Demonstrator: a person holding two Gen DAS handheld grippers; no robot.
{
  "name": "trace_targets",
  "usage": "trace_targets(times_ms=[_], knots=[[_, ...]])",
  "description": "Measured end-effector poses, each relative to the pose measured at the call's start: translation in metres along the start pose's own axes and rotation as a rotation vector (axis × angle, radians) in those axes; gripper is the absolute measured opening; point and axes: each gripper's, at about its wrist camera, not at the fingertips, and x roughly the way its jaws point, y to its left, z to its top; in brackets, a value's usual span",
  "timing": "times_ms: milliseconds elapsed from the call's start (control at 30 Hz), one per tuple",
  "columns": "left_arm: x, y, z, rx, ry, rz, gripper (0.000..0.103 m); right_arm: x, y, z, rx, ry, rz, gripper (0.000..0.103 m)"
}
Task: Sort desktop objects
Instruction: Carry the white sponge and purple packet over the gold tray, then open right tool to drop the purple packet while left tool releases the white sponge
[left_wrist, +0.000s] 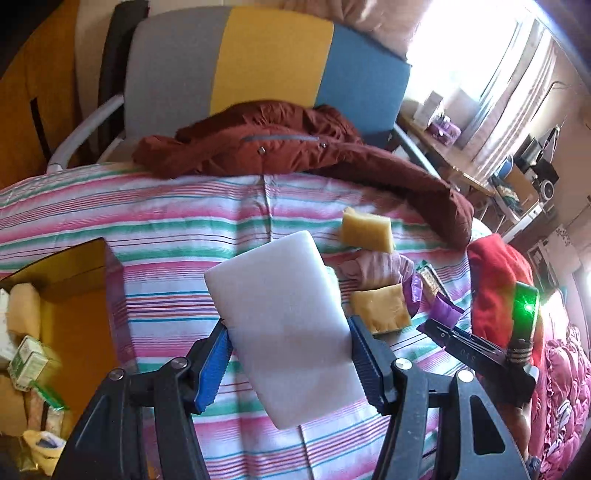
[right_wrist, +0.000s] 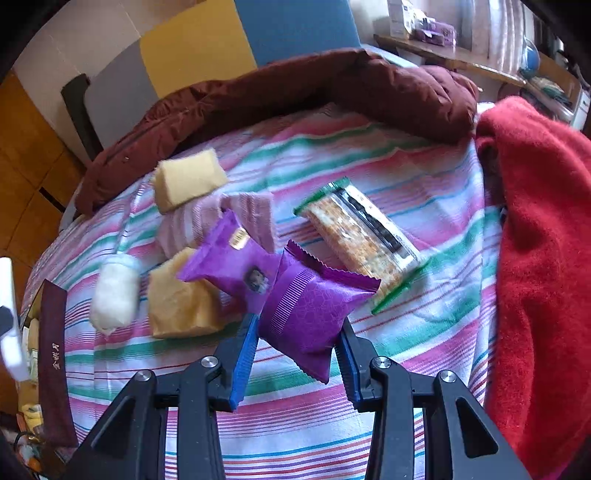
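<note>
My left gripper (left_wrist: 288, 328) is shut on a white foam block (left_wrist: 280, 325) and holds it above the striped cloth (left_wrist: 166, 229). My right gripper (right_wrist: 295, 325) is shut on a purple snack packet (right_wrist: 306, 314), lifted a little over the cloth (right_wrist: 424, 177). A second purple packet (right_wrist: 229, 262) lies just beyond it. Two yellow sponges (right_wrist: 184, 299) (right_wrist: 186, 179), a pink folded cloth (right_wrist: 229, 218), a white fluffy roll (right_wrist: 114, 295) and a green-edged cracker pack (right_wrist: 362, 240) lie on the cloth. The right gripper also shows in the left wrist view (left_wrist: 461, 336).
An open box (left_wrist: 70, 295) at the left holds small packs and a sponge; its dark rim shows in the right wrist view (right_wrist: 53, 354). A brown jacket (left_wrist: 280, 147) lies at the far edge, a red blanket (right_wrist: 543, 240) at the right. A chair (left_wrist: 266, 62) stands behind.
</note>
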Motion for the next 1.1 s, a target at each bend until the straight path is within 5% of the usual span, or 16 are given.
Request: trace_targets(times_ms=[433,733,1100], knots=[[-0.09,0.052,-0.017,-0.066,-0.147,0.009,0.062,-0.016,0.032,-0.003,-0.138,-0.089,0.04,0.042],[-0.131,0.121,-0.04,-0.1,-0.198,0.094,0.062,-0.041,0.046,-0.011,-0.142,-0.156,0.103,0.042],[-0.128,0.219,-0.087,-0.207,-0.152,0.185,0.063,-0.071,0.17,-0.054,-0.354,-0.138,0.322,0.042]])
